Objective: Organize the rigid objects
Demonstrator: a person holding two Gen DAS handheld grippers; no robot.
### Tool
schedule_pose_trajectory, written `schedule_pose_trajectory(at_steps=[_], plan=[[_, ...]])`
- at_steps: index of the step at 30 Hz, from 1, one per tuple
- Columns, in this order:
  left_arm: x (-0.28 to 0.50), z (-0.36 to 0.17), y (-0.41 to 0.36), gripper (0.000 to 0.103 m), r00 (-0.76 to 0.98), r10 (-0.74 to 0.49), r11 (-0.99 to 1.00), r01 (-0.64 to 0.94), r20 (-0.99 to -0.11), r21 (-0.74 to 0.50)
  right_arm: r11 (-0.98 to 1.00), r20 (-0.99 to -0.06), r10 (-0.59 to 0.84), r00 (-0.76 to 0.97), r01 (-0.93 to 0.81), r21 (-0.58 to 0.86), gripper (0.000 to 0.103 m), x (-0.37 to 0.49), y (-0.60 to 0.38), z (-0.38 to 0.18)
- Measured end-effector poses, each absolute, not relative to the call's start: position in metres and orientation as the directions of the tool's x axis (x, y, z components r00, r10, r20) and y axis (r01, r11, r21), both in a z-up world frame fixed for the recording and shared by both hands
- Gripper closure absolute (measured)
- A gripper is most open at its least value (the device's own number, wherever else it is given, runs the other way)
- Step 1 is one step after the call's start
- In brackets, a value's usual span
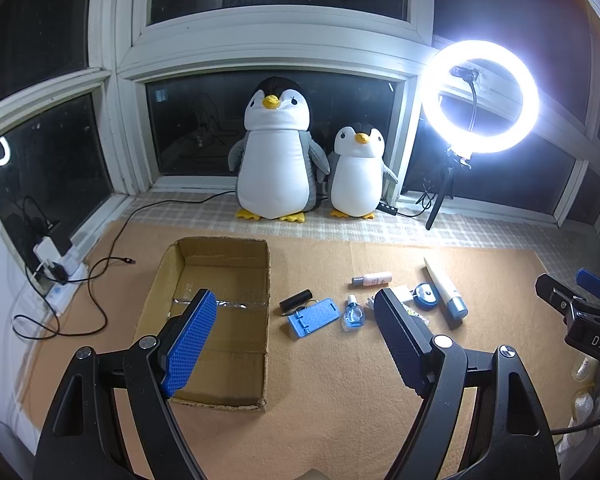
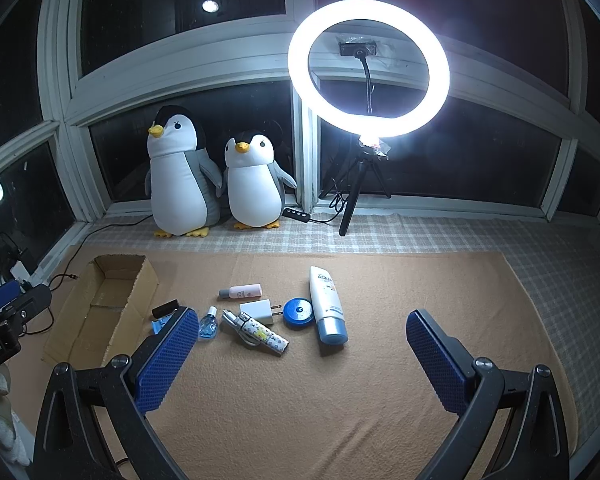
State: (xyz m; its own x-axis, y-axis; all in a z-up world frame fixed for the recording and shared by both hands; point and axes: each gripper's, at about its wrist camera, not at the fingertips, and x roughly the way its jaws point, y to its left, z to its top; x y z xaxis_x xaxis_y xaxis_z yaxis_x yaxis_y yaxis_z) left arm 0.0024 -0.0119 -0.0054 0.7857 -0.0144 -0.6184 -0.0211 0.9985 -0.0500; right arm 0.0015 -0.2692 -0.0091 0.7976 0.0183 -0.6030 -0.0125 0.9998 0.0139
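An open cardboard box (image 1: pixel 256 360) (image 2: pixel 140 280) lies on the orange mat, left of a row of small items. The row holds a black cylinder (image 1: pixel 296 300), a blue phone stand (image 1: pixel 313 317), a small blue bottle (image 1: pixel 354 314) (image 2: pixel 208 326), a pink bottle (image 1: pixel 372 279) (image 2: pixel 241 291), a white charger plug (image 2: pixel 257 310), a patterned tube with a cable (image 2: pixel 260 334), a round blue tin (image 1: pixel 427 295) (image 2: pixel 298 312) and a white tube with a blue cap (image 1: pixel 446 290) (image 2: pixel 327 304). My left gripper (image 1: pixel 296 334) hangs open above the mat near the box. My right gripper (image 2: pixel 300 354) is open too, nothing between its fingers.
Two plush penguins (image 1: pixel 278 152) (image 2: pixel 180 176) stand on the checked sill cloth at the back. A lit ring light (image 1: pixel 480 96) (image 2: pixel 368 68) on a tripod stands at the back right. A power strip (image 1: pixel 62 280) and black cables lie at the far left.
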Motion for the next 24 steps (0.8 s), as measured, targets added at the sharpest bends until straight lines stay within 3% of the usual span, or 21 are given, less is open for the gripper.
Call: schedule_pose_trajectory(at_steps=[11,24], plan=[[0.000,-0.014,0.000,0.022,0.778,0.016,0.998,-0.049,-0.628,-0.035,1.000,-0.605,0.029,0.795,-0.023,0.018,0.000,0.002,-0.269,-0.015],[-0.001,-0.064,0.090,0.022,0.672,0.198,0.963,-0.267,-0.714,0.016,0.999,-0.633,0.044,0.773,-0.035,0.026,0.000,0.014,-0.277,-0.031]])
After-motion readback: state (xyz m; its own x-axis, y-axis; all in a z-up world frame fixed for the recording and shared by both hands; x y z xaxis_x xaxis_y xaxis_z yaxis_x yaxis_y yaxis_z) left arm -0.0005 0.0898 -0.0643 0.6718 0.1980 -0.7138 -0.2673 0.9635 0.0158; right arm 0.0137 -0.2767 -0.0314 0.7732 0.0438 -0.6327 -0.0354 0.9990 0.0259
